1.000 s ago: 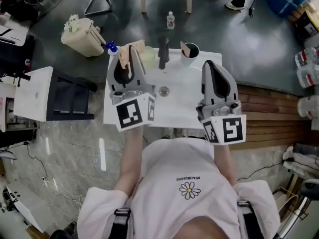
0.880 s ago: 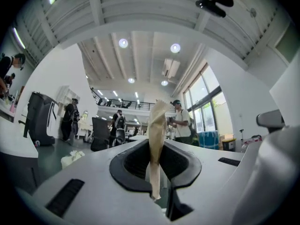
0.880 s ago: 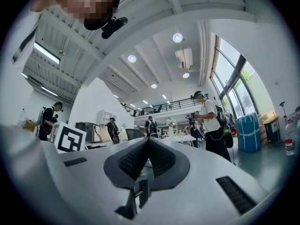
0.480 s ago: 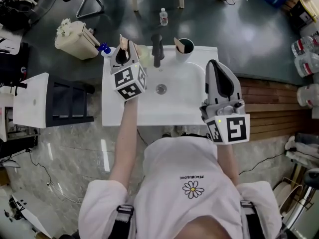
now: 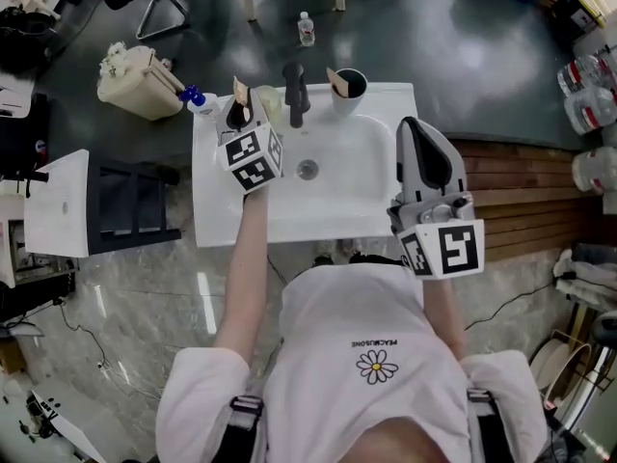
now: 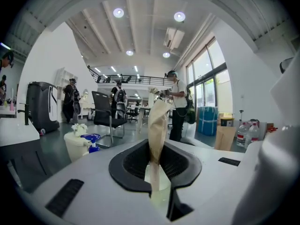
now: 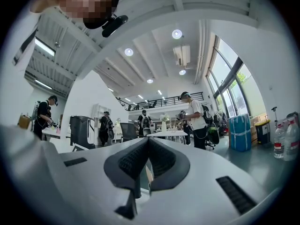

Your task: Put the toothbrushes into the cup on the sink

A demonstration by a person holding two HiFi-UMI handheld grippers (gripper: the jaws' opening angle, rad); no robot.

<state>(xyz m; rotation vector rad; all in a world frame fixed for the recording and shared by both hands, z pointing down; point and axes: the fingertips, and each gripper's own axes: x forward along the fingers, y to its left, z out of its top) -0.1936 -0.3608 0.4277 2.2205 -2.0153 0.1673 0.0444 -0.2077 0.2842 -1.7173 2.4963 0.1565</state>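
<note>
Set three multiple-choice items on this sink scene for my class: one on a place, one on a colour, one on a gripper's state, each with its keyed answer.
1. Where does the dark cup stand on the sink?
A. left of the faucet
B. right of the faucet
C. down in the basin

2. What colour is the top of the spray bottle?
A. red
B. blue
C. green

3. The left gripper is:
A. open and empty
B. shut on a toothbrush
C. out of view

Key:
1 B: the head view shows the cup on the back rim, right of the faucet.
2 B: its top is blue.
3 B: the left gripper view shows the jaws clamping the tan wrapped toothbrush.
</note>
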